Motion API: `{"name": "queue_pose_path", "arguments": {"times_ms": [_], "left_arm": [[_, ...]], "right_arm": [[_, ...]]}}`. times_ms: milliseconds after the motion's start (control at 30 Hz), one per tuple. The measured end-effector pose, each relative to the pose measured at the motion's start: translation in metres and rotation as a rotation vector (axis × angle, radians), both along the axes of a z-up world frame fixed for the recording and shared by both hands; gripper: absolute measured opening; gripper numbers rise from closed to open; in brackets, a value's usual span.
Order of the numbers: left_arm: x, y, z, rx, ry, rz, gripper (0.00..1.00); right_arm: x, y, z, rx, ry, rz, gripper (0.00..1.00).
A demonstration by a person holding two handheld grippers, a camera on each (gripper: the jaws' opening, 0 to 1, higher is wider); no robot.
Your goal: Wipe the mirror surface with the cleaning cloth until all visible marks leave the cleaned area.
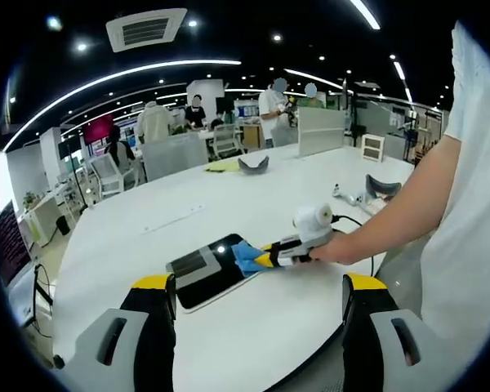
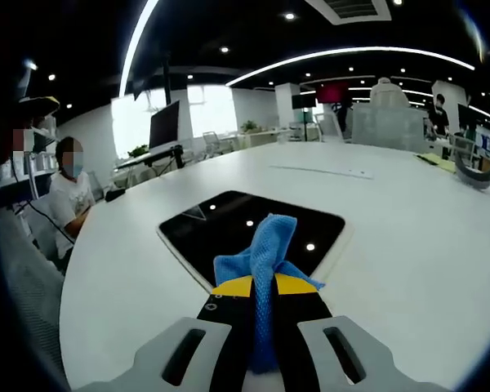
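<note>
A dark rectangular mirror [image 1: 202, 268] [image 2: 229, 224] with a pale rim lies flat on the white round table [image 1: 188, 220] [image 2: 408, 220], reflecting ceiling lights. My right gripper [image 2: 261, 282] is shut on a blue cleaning cloth [image 2: 265, 245], whose bunched end rests on the mirror's near edge. In the left gripper view that same right gripper [image 1: 265, 257], held by a person's hand, presses the blue cloth [image 1: 247, 257] onto the mirror's right corner. My left gripper [image 1: 257, 286] hovers open above the table, short of the mirror, with nothing between its yellow-tipped jaws.
A grey curved object [image 1: 253, 164] and a yellow sheet [image 1: 222, 166] lie at the table's far side. Small white items [image 1: 349, 196] and another grey piece [image 1: 381, 186] sit to the right. People and chairs stand beyond the table. A seated person [image 2: 65, 192] is at left.
</note>
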State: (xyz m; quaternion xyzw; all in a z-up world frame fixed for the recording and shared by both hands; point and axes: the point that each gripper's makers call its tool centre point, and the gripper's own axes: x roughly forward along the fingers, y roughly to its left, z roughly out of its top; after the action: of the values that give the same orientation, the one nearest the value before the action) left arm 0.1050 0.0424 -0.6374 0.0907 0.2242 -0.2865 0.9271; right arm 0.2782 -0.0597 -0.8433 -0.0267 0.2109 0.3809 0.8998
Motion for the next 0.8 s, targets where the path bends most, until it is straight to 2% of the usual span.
{"name": "queue_pose_path", "arguments": {"times_ms": [200, 800], "left_arm": [[0.0, 0.002, -0.001, 0.001, -0.001, -0.005, 0.84], [0.01, 0.01, -0.006, -0.018, -0.004, -0.025, 0.84]], "right_arm": [[-0.001, 0.001, 0.001, -0.025, -0.019, -0.037, 0.03], [0.0, -0.001, 0.002, -0.046, -0.013, -0.163, 0.03]]}}
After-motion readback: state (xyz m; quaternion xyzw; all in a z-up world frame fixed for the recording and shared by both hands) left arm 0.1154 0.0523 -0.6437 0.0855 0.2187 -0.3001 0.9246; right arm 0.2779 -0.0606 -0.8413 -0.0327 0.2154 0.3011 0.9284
